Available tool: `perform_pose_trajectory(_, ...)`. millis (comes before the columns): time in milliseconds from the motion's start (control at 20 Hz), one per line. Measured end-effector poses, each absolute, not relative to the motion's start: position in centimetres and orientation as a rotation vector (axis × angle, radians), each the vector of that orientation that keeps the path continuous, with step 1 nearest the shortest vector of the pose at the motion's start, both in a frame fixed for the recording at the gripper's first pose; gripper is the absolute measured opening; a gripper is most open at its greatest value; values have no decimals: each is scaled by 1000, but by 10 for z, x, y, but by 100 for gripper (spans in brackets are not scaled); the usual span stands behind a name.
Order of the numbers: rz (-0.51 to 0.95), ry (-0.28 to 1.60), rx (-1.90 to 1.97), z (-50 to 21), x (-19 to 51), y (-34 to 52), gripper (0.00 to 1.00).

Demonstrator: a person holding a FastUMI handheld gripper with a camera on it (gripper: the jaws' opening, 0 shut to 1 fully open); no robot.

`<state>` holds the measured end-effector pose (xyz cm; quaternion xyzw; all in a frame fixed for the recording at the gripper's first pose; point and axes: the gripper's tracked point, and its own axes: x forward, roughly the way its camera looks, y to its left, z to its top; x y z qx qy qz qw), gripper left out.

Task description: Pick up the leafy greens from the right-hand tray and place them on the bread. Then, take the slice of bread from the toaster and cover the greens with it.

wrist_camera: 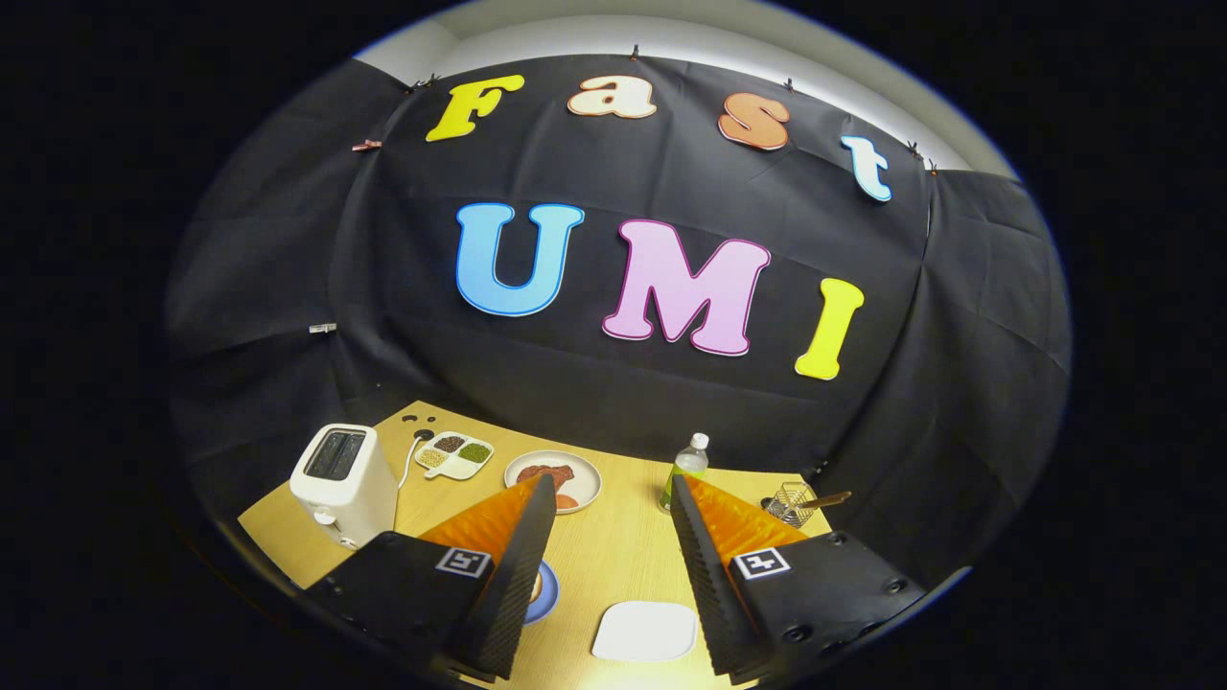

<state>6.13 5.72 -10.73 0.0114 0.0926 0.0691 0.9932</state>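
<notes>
The gripper (613, 537) is held high above the wooden table (613, 565) with its two fingers spread wide and nothing between them. On the table, the white toaster (343, 482) stands well off to the left of the left finger (522, 565); whether a slice sits in its slots cannot be told. Beyond it lies a small divided tray (454, 454) holding brown, pale and green portions. A round plate (553, 481) with reddish food sits just beyond the left fingertip. A blue plate (546, 592) is mostly hidden behind the left finger; something pale shows on it, possibly the bread, but this is not certain. A white square plate (644, 631) lies bare between the fingers, close in. A bottle (684, 470) stands just beyond the right finger, and a wire basket (791, 502) stands further to the right. No leafy greens can be identified with confidence from this height. The task appears to be at its opening step, before any pickup. The next move calls for lowering the gripper, locating the greens, and centring the open fingers over them before closing.
</notes>
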Motion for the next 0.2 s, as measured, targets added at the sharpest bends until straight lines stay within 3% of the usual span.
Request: perform_pose_trajectory(200,140,185,24,-106,63,58,76)
